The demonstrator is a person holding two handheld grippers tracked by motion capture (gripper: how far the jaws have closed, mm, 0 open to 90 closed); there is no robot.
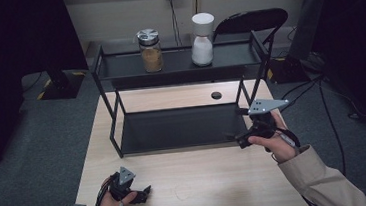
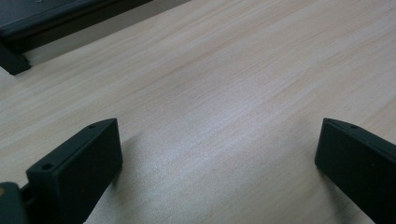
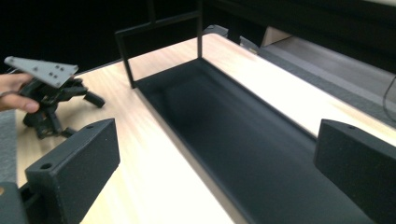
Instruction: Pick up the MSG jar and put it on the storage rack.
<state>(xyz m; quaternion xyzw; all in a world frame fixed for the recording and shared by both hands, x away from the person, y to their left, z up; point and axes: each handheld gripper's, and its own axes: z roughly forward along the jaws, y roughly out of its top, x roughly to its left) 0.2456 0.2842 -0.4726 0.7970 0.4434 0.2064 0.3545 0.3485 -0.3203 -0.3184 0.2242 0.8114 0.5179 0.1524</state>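
In the high view, both claws are sitting empty and nothing is yet being carried, so the work looks to be at its very start: the left claw (image 1: 141, 193) is resting low on the table (image 1: 203, 181) near its front left corner, while the right claw (image 1: 242, 139) is hovering at the right end of the black rack's (image 1: 103, 70) lower shelf (image 1: 178, 128), pointing left across it. The amber-filled glass jar (image 1: 150, 50) and the white jar (image 1: 202, 39) are standing upright and apart on the top shelf, well away from either claw and untouched; reaching up, gripping and moving them would all be still ahead, as far as I can judge. In the left gripper view, the left claw (image 2: 219, 154) is gaping wide with bare wood grain between its jaws, holding nothing, and a dark corner of the rack is showing at the upper left. In the right gripper view, the right claw (image 3: 217, 154) is likewise spread wide and holding nothing, looking down along the dark lower shelf (image 3: 243, 140), which is lying just beyond its jaws, while the other gripper is resting farther off on the table at the left, held in a hand (image 3: 14, 93)
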